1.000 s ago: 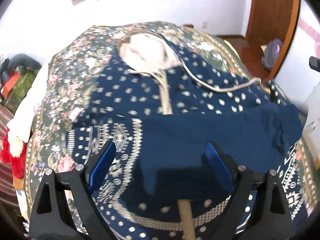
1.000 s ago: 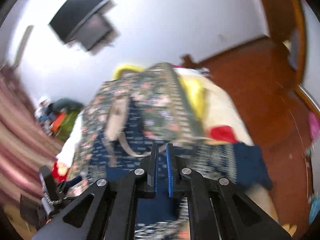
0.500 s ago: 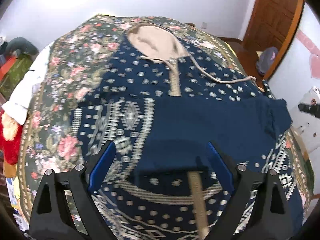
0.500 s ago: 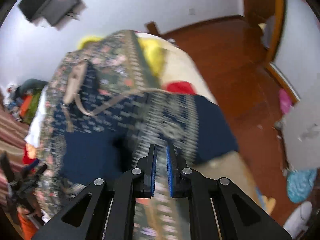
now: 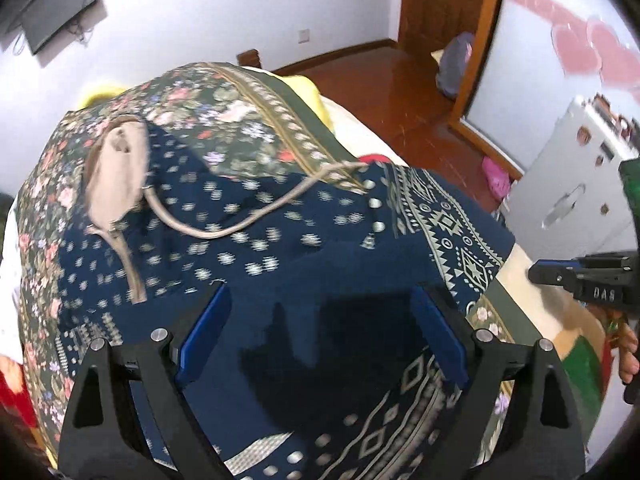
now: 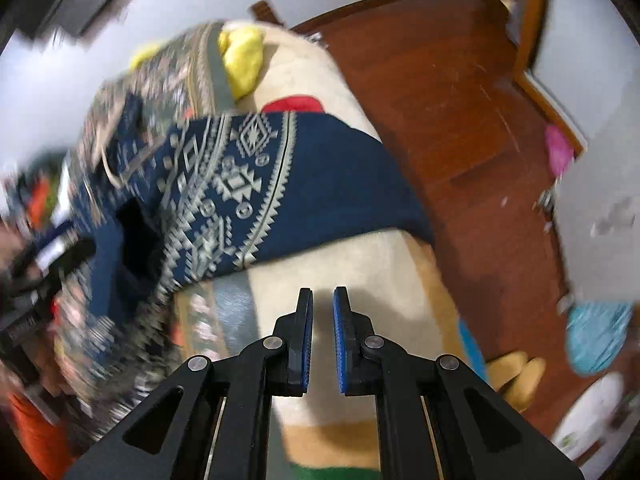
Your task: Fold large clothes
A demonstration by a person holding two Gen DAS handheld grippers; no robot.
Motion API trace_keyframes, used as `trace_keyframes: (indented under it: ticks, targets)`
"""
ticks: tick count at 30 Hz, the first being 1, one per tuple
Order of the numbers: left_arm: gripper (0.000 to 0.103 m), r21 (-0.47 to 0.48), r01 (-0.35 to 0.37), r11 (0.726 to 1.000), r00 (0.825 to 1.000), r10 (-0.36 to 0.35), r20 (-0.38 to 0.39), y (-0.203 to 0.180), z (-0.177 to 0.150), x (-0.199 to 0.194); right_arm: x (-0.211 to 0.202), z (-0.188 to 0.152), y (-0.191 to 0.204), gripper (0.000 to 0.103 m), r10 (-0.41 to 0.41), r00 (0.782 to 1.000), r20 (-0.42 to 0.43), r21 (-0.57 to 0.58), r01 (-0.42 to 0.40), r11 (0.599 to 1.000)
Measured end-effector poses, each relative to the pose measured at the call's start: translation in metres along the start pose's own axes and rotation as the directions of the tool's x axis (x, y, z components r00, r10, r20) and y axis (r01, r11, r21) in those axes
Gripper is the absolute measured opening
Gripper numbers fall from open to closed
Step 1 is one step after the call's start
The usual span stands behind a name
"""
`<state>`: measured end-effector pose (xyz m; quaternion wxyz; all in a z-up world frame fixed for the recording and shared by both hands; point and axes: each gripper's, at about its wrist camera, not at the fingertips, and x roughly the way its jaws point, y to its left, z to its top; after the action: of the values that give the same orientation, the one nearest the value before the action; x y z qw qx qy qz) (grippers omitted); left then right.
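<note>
A large navy hooded garment [image 5: 280, 240] with white pattern bands lies spread on the bed, its beige-lined hood [image 5: 116, 172] at the far left and a beige drawstring trailing across it. My left gripper [image 5: 320, 296] is open just above the plain navy part, with nothing between its fingers. In the right wrist view the garment's patterned edge [image 6: 256, 176] hangs over the bed's side. My right gripper [image 6: 323, 294] is shut and empty, pointing down at the cream side of the bed just below that edge. It also shows at the right edge of the left wrist view, right gripper [image 5: 534, 274].
A floral bedspread [image 5: 240, 120] covers the bed, with a yellow pillow [image 6: 240, 60] at its far end. Wooden floor [image 6: 440, 100] runs along the right side. A white cabinet [image 5: 580, 184], tan slippers [image 6: 516, 372] and a blue object [image 6: 596, 336] stand there. A TV [image 5: 52, 12] hangs on the wall.
The left gripper swung right across the garment, still open. The right gripper sank and tilted down from over the garment to the bed's side edge, still shut.
</note>
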<state>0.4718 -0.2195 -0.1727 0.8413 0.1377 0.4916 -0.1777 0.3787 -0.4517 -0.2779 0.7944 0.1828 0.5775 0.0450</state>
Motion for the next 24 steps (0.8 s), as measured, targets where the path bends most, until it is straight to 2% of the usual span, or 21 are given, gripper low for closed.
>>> trace_keyframes:
  ticks: [2,4,6,9,12,13,14,16,17,19,22,24]
  targets:
    - [0.092,-0.033,0.002,0.999,0.999,-0.003,-0.037,-0.001,-0.003,0.015,0.014,-0.001,0.017,0.006,-0.130,0.991,-0.017,-0.166,0.126,0.978]
    - [0.092,-0.075,0.024,0.997,0.997,-0.030,-0.072,0.005,-0.008,0.027,0.027,-0.008,0.031,0.006,-0.252,0.967,0.027,-0.310,0.247,0.918]
    - [0.092,-0.092,0.022,0.996,0.996,-0.030,-0.088,0.012,-0.014,0.032,0.043,-0.018,0.040,0.006,-0.334,0.940,0.067,-0.416,0.331,0.847]
    - [0.092,-0.090,0.011,0.996,0.995,-0.020,-0.093,0.020,-0.020,0.034,0.051,-0.025,0.042,0.007,-0.360,0.928,0.093,-0.447,0.362,0.818]
    - [0.092,-0.083,-0.015,0.996,0.997,0.008,-0.083,0.027,-0.023,0.030,0.048,-0.022,0.036,0.007,-0.346,0.935,0.074,-0.433,0.343,0.834]
    - [0.092,-0.079,-0.029,0.996,0.996,0.022,-0.082,0.030,-0.024,0.029,0.048,-0.021,0.033,0.016,-0.344,0.936,0.072,-0.434,0.340,0.834]
    - [0.092,-0.078,-0.039,0.996,0.996,0.032,-0.081,0.034,-0.027,0.028,0.047,-0.021,0.029,0.051,-0.364,0.928,0.086,-0.436,0.363,0.824]
    - [0.092,-0.088,-0.042,0.995,0.997,0.036,-0.075,0.042,-0.032,0.025,0.043,-0.017,0.018,0.096,-0.451,0.875,0.176,-0.417,0.481,0.771]
    - [0.092,-0.096,-0.042,0.994,0.997,0.036,-0.071,0.044,-0.033,0.023,0.037,-0.014,0.006,0.095,-0.418,0.893,0.164,-0.390,0.448,0.804]
    - [0.092,-0.116,-0.043,0.992,0.998,0.037,-0.055,0.055,-0.037,0.016,0.026,-0.007,-0.020,0.094,-0.306,0.949,0.079,-0.264,0.316,0.911]
    - [0.092,-0.151,-0.052,0.987,0.998,0.047,-0.037,0.073,-0.042,0.008,0.005,-0.001,-0.036,0.094,-0.170,0.982,0.081,-0.120,0.179,0.976]
    - [0.092,-0.162,-0.064,0.985,0.998,0.061,-0.028,0.083,-0.043,0.005,-0.005,0.003,-0.038,0.094,-0.084,0.992,0.093,-0.040,0.088,0.995]
